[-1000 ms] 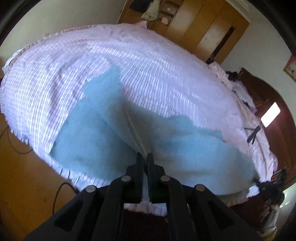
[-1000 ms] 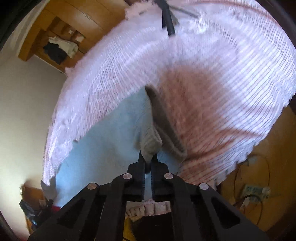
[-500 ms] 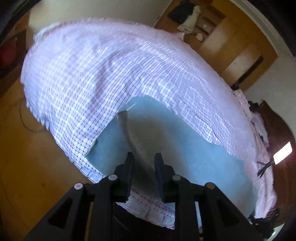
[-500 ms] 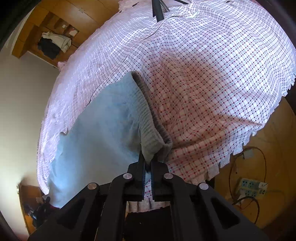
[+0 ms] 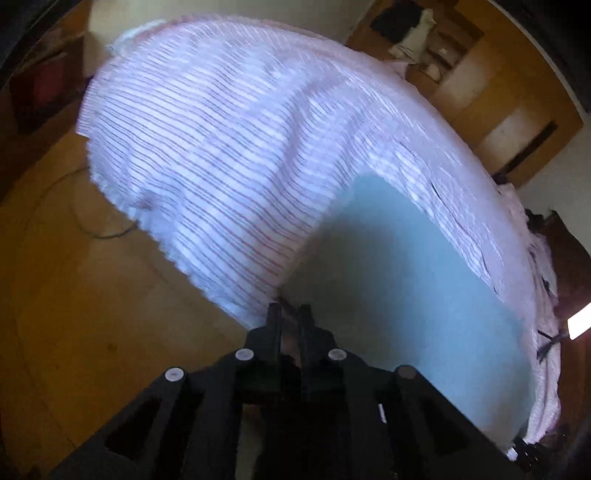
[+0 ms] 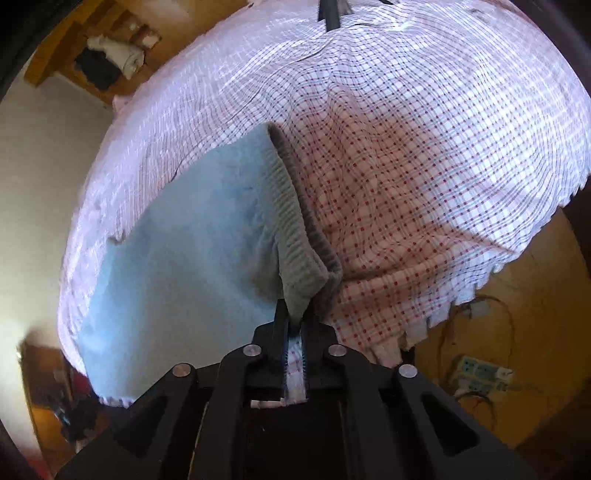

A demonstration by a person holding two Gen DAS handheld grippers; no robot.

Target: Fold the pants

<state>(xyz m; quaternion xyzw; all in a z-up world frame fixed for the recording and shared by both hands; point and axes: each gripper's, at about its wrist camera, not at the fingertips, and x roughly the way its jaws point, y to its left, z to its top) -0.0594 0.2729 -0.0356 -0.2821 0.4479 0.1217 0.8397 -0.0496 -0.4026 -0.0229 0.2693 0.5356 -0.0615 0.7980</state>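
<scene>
Light blue pants lie flat on a bed with a pink checked sheet. In the left wrist view my left gripper sits at the pants' near corner by the bed edge, its jaws a small gap apart with nothing between them; the view is blurred. In the right wrist view the pants stretch away to the left and their grey ribbed waistband runs toward me. My right gripper is shut on the near end of the waistband and holds it slightly raised.
The checked sheet hangs over the bed edge above a wooden floor. A power strip with cables lies on the floor at the right. Wooden wardrobes stand beyond the bed. A dark rod rests at the far edge.
My left gripper has let go of the pants leg, which now lies flat, and has swung left toward the bed edge. My right gripper still holds the waistband.
</scene>
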